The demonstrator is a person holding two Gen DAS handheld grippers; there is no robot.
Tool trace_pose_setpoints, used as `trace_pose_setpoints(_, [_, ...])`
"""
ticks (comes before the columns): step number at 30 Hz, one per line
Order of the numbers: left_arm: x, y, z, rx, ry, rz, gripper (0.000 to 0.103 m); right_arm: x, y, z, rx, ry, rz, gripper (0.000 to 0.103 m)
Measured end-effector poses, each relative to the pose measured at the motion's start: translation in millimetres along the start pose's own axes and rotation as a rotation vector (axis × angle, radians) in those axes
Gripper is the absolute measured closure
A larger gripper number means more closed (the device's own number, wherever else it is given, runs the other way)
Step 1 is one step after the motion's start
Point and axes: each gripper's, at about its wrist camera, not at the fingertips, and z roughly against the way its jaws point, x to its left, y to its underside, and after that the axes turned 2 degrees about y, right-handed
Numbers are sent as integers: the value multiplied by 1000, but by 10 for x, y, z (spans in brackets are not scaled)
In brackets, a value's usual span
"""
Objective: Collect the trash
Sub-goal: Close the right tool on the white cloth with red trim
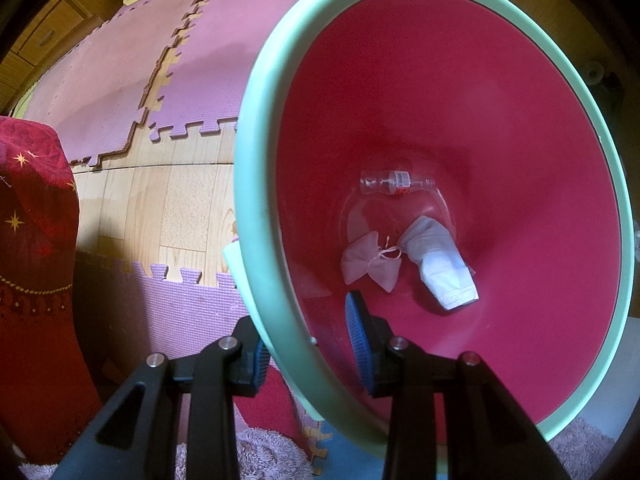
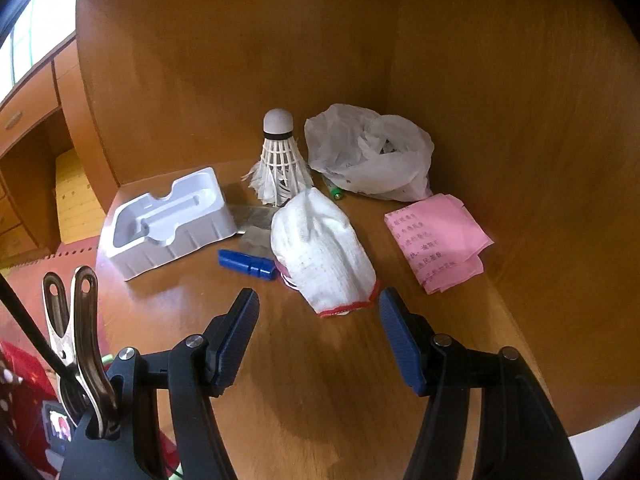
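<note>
Filling the right of the left wrist view, we see the bin [image 1: 256, 184], mint rim and red inside, with our left gripper [image 1: 310, 346] clamped on its rim at the lower centre, one pad inside, one outside. At its bottom lie a clear bottle [image 1: 396, 184], a white mask [image 1: 440, 268] and a pale pouch [image 1: 370, 262].

In the right wrist view the wooden bench [image 2: 320, 360] spreads across the frame. Our right gripper [image 2: 318, 312] stands spread apart, grasping nothing, just below a white glove [image 2: 320, 252] at centre. A white plastic tray [image 2: 168, 224] sits left, a crumpled bag [image 2: 368, 152] upper right, pink paper [image 2: 436, 240] right, a shuttlecock [image 2: 278, 156] above the glove, a blue piece [image 2: 246, 263] beside it.
</note>
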Motion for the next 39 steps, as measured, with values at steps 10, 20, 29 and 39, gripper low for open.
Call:
trace_pose_setpoints(10, [2, -4, 0, 0, 0, 0, 67, 18, -57, -140, 29, 17, 2, 39])
trace_pose_setpoints(20, [-1, -2, 2, 1, 0, 0, 67, -79, 14, -271, 45, -3, -65, 64])
trace_pose_setpoints(29, [3, -7, 1, 1, 1, 0, 67, -71, 17, -121, -7, 10, -59, 81])
trace_pose_setpoints(39, [5, -8, 2, 1, 0, 0, 67, -182, 1, 111, -66, -12, -98, 85])
